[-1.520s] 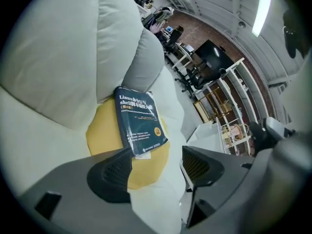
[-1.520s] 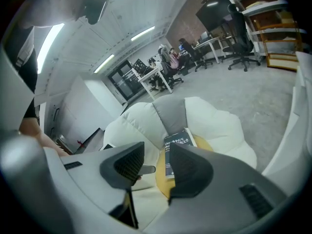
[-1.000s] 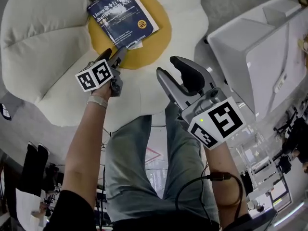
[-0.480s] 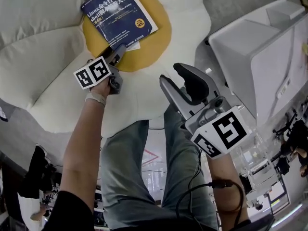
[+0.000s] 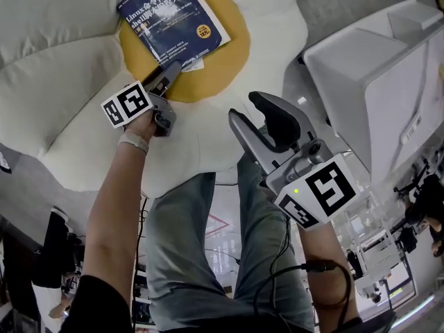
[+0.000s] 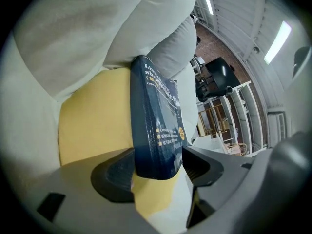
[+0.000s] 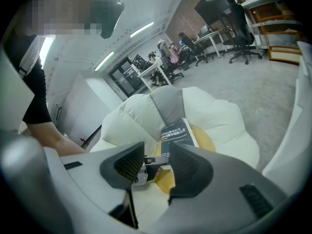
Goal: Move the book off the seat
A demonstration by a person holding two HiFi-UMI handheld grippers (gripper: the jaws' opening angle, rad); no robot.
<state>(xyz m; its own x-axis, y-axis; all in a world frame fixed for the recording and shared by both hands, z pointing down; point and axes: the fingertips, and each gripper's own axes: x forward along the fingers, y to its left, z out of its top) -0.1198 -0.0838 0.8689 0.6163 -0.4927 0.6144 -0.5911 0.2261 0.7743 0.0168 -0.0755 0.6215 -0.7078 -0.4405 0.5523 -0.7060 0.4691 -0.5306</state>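
Lying flat on the yellow ctr (image 5: 225, 54) of the white petal-shaped seat cushion (image 5: 62, 61), the dark blue book (image 5: 170, 19) is seen face up, w/ light print on its cover and one corner turned toward the person. That corner is taken btwn the jaws of the L gripper (image 5: 173, 69), which is held in the person's left hand (image 5: 144, 125) and angled down at the cushion. In the left gripper view the corner is shown filling the gap btwn the two dark pads (image 6: 113, 173). One pad is laid against each face, so the jaws are held fairly wide, closed on the book's thickness. The rest of the book is rested on the yellow patch; whether it is raised at all cannot be told. A bit of white paper (image 5: 195, 64) is seen at the book's near edge, just beside the jaw tip.

The R gripper (image 5: 244, 107) is held over the cushion's front edge, above the person's jeans-clad legs (image 5: 180, 241), well apart from the book. Its jaws are spread w/ nothing btwn them; thru the gap only the far-off book and L gripper are seen. A black cable (image 5: 277, 283) is run along the right forearm. A white box-like unit (image 5: 374, 82) is stood to the right of the seat.
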